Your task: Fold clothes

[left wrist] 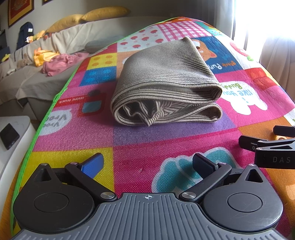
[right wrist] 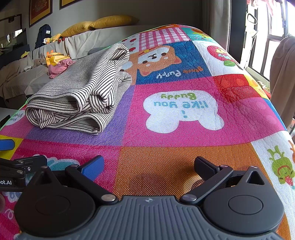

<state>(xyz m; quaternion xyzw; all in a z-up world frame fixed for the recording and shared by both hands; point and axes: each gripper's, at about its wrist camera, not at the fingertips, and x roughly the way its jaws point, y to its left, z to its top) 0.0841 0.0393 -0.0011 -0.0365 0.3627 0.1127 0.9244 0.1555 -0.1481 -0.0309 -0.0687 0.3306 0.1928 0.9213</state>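
A striped beige-and-black garment (left wrist: 166, 85) lies folded in a thick bundle on the colourful play mat (left wrist: 147, 140). It also shows in the right wrist view (right wrist: 81, 92), to the upper left. My left gripper (left wrist: 147, 164) is open and empty, low over the mat, short of the bundle. My right gripper (right wrist: 149, 168) is open and empty, over the orange patch to the right of the bundle. The right gripper's fingers (left wrist: 265, 142) show at the right edge of the left wrist view.
A sofa (left wrist: 36, 73) with yellow cushions (left wrist: 88, 16), pink clothes (left wrist: 62, 62) and toys stands left of the mat. A phone (left wrist: 9, 135) lies on a white surface at the left. Curtains (right wrist: 282, 77) and a window are on the right.
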